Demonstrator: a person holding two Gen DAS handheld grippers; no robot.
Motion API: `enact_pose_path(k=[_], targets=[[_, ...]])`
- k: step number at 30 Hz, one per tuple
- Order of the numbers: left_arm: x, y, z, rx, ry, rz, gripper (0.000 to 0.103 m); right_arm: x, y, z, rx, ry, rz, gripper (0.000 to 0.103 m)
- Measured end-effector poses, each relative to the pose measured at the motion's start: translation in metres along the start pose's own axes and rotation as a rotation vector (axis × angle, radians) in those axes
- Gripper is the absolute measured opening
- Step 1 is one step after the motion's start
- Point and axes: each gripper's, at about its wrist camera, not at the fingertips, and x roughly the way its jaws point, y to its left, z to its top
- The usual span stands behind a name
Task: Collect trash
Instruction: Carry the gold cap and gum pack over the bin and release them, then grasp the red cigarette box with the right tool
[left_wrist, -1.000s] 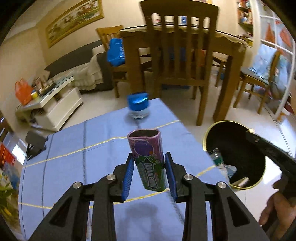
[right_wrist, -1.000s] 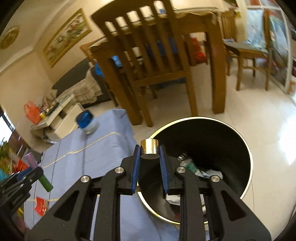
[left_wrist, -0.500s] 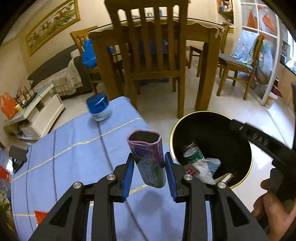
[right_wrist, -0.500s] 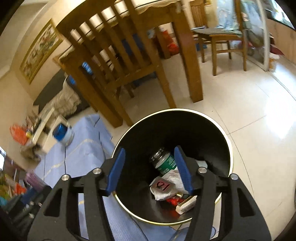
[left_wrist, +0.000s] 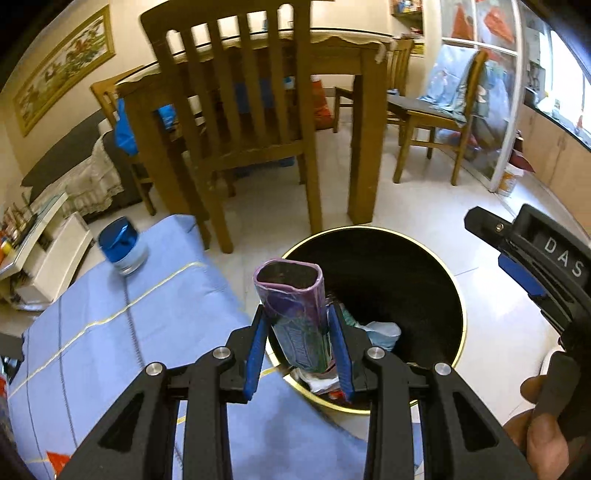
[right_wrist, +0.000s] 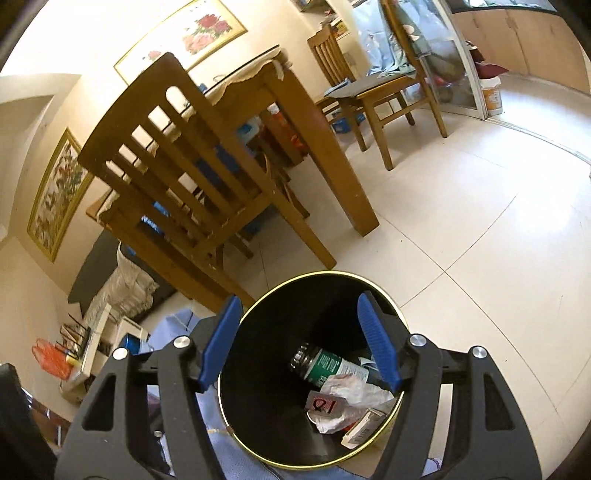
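**Gum container held over the bin, right jaws empty**

I see the blue tablecloth (left_wrist: 122, 332) with the black, gold-rimmed trash bin (left_wrist: 406, 258) just past its edge on the tiled floor. My right gripper (right_wrist: 299, 341) hangs above the bin; its jaws have just been opening and nothing sits between them. Down inside lie a green-labelled bottle (right_wrist: 328, 365) and crumpled paper (right_wrist: 351, 395). My left gripper (left_wrist: 297, 339) is clenched on the purple gum container (left_wrist: 299, 314), upright over the bin's near rim. A blue-lidded jar (left_wrist: 123, 245) stands on the cloth.
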Motion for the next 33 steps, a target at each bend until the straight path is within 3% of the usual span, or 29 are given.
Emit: enact_pose_path(k=[7, 20, 22, 23, 24, 25, 29, 33], targets=[[0.005, -0.009, 0.003, 0.027, -0.024, -0.068, 0.034, -0.010, -0.013, 0.005, 0.064, -0.053, -0.015, 0.071], [-0.013, 0.002, -0.001, 0.046, -0.061, -0.087, 0.038, -0.013, -0.013, 0.004, 0.084, -0.066, -0.025, 0.076], [-0.018, 0.011, -0.006, 0.034, -0.062, -0.082, 0.042, -0.012, -0.009, 0.003, 0.073, -0.061, -0.026, 0.076], [-0.021, 0.017, -0.009, 0.024, -0.061, -0.082, 0.050, -0.010, -0.005, 0.002, 0.062, -0.055, -0.025, 0.076], [-0.025, 0.025, -0.016, 0.010, -0.061, -0.076, 0.059, -0.008, -0.001, 0.001, 0.049, -0.048, -0.025, 0.078], [-0.029, 0.030, -0.021, 0.001, -0.062, -0.068, 0.062, -0.005, 0.004, -0.001, 0.033, -0.038, -0.023, 0.079], [-0.051, 0.075, -0.068, -0.044, -0.028, -0.049, 0.065, 0.015, 0.036, -0.015, -0.084, 0.049, 0.001, 0.080], [-0.075, 0.136, -0.124, -0.149, 0.022, -0.009, 0.073, 0.040, 0.095, -0.049, -0.297, 0.193, 0.108, 0.082]])
